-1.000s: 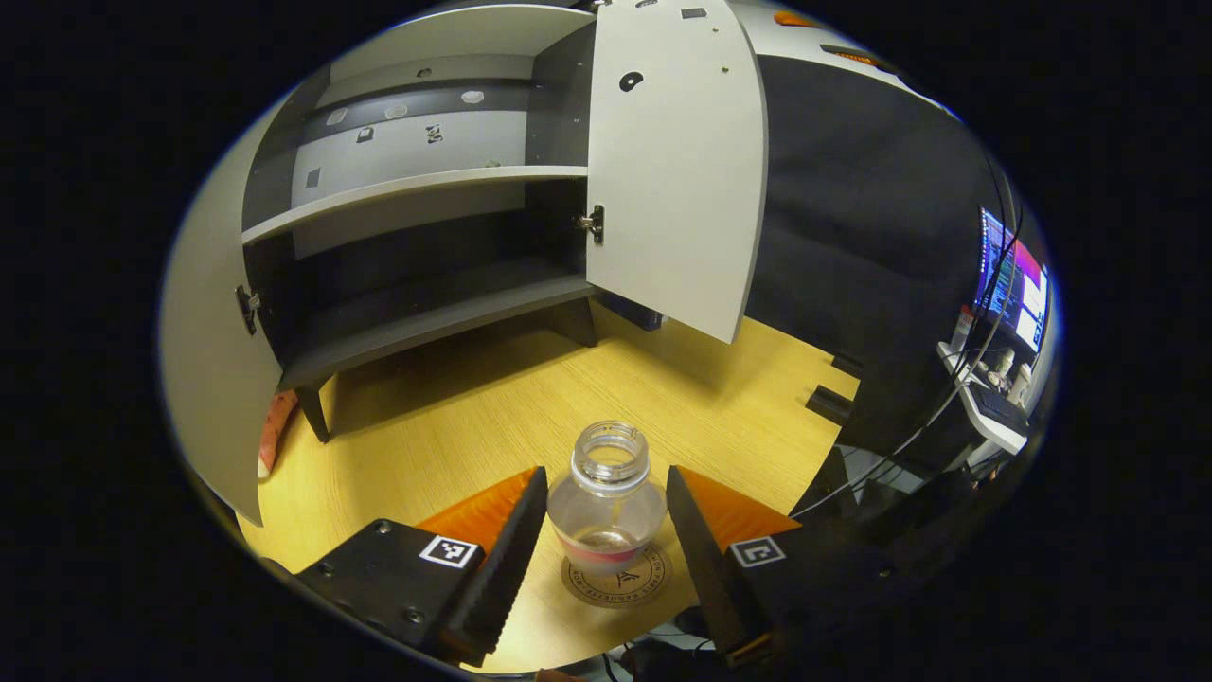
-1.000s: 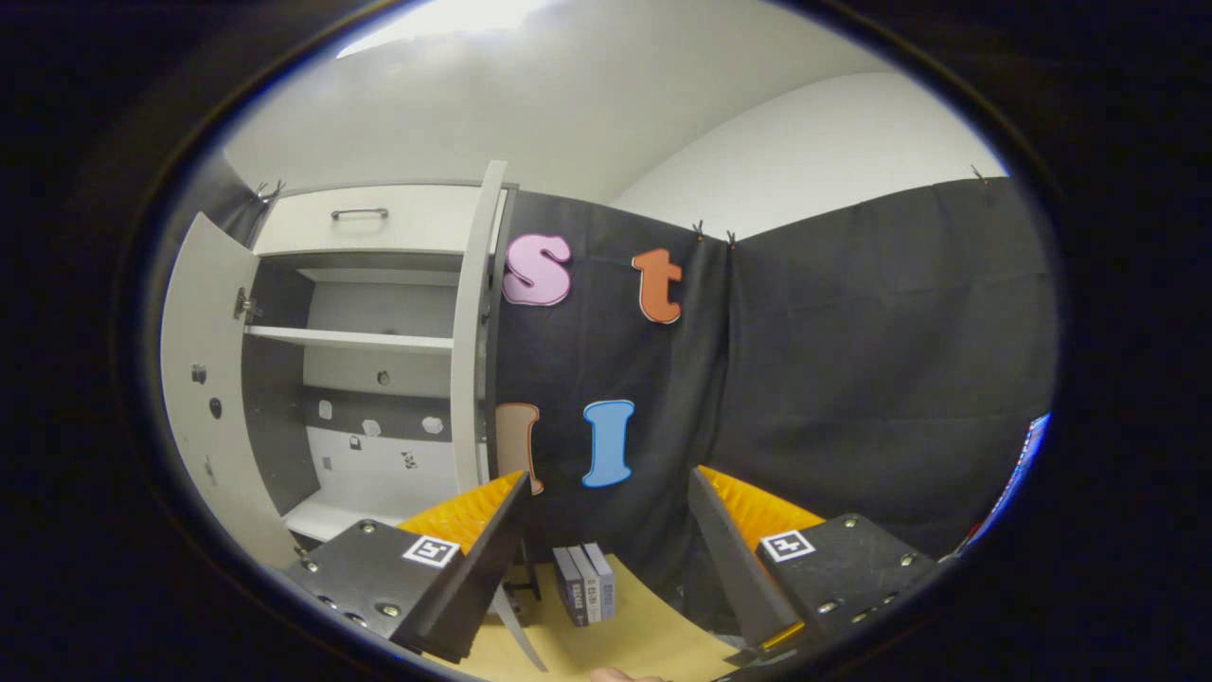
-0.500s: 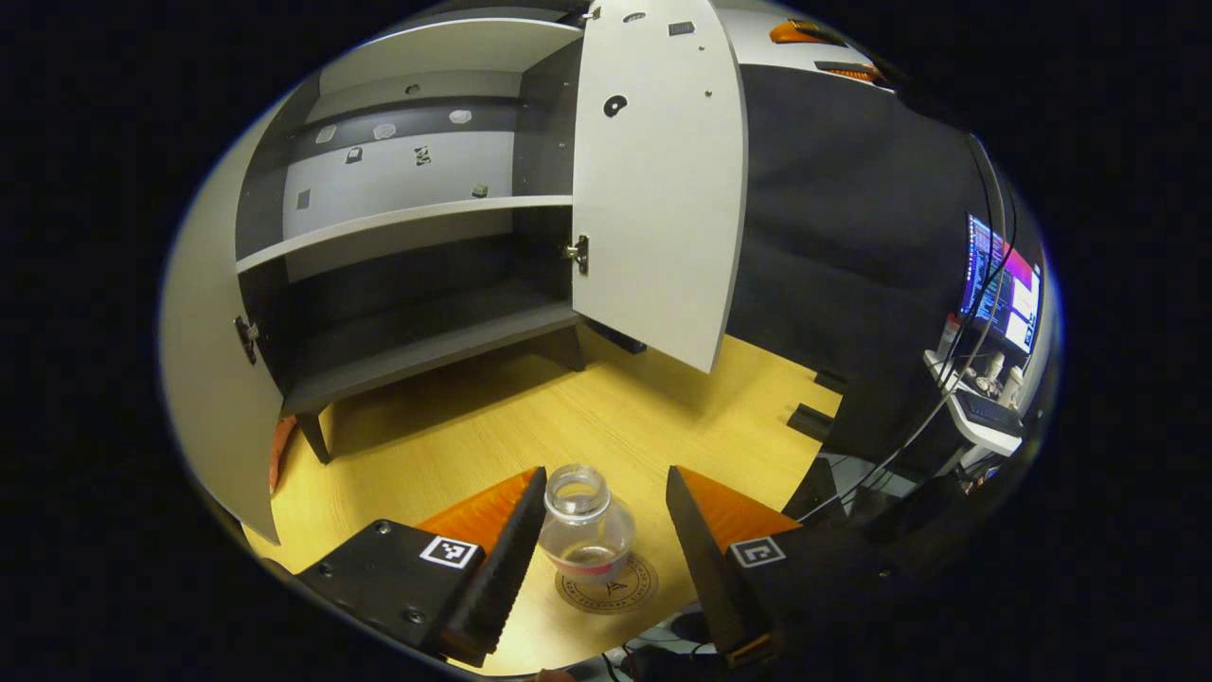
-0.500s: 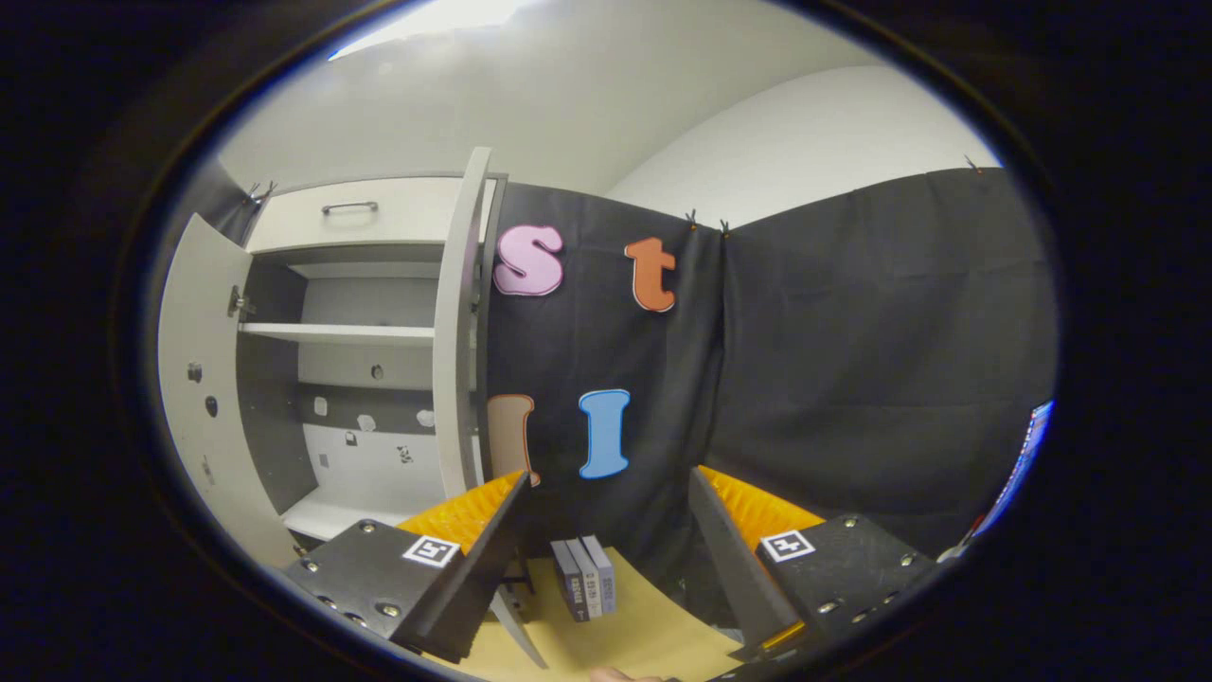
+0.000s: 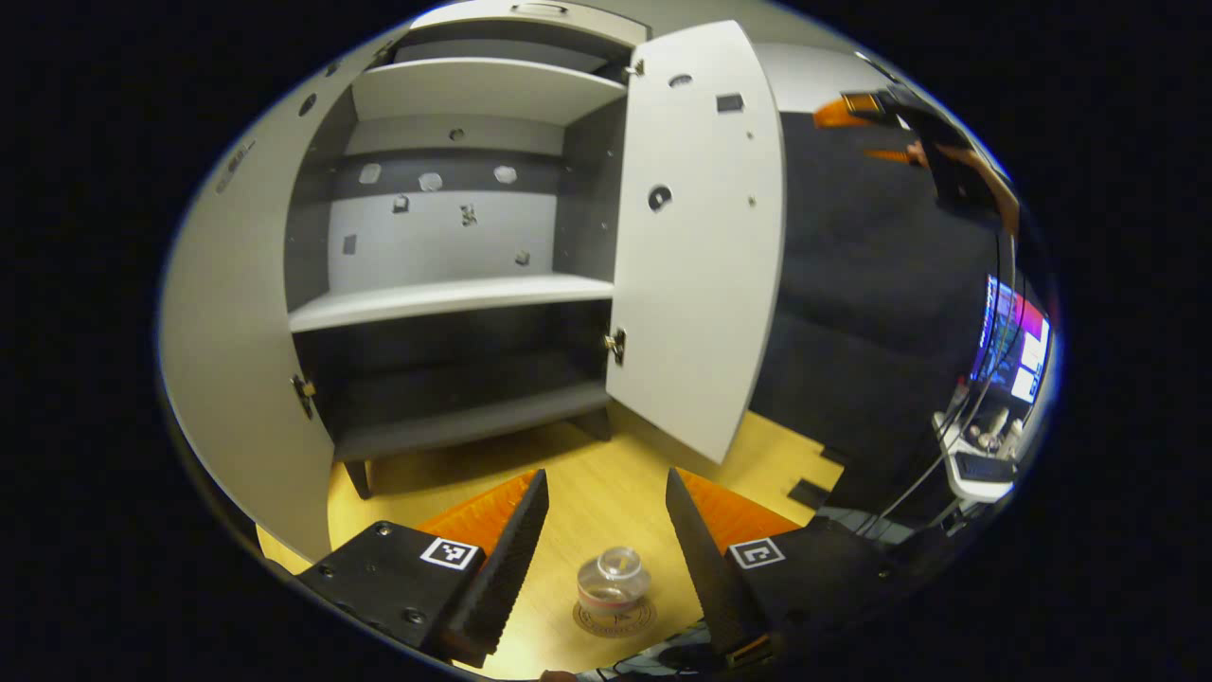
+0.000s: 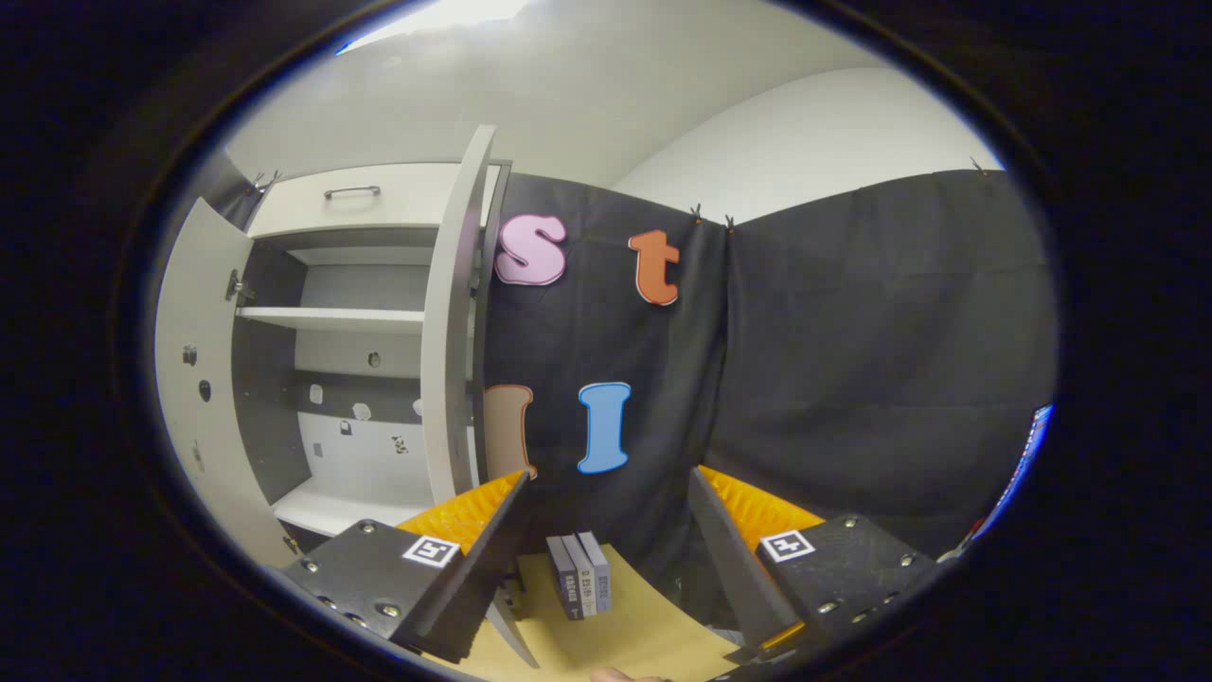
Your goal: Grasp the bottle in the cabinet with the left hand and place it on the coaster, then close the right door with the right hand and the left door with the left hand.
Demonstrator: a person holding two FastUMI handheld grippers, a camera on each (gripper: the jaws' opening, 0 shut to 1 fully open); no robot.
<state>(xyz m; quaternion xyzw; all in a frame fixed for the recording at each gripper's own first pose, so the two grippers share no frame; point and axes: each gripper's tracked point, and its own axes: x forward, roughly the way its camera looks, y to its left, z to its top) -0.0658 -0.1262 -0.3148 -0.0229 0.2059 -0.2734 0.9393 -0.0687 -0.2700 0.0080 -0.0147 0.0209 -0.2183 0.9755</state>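
In the left gripper view we are looking past our left gripper (image 5: 606, 530), whose jaws are standing wide apart and gripping nothing. Below and between its fingers, the bottle (image 5: 613, 580) is standing upright on the round coaster (image 5: 614, 619), which is lying on the wooden table (image 5: 606, 474); the fingers are sitting well clear of the glass. Beyond, the cabinet (image 5: 454, 294) is showing both doors swung open: the left door (image 5: 237, 313) is reaching toward the left edge and the right door (image 5: 701, 246) is hanging outward beside the dark cloth. Its shelves are carrying small stickers on the back panel. Far right, a lit monitor (image 5: 1015, 336) is glowing, and the right gripper (image 5: 885, 109), with the hand holding it, is showing near the top. In the right gripper view we are seeing our right gripper (image 6: 606, 530) with its jaws likewise spread wide and carrying nothing, pointing toward the cloth wall. The cabinet (image 6: 331, 350) is standing to the left, its right door (image 6: 450, 332) edge-on and apart from the fingers. Three small books (image 6: 579, 585) are lying on the table (image 6: 625, 635) between the fingers.
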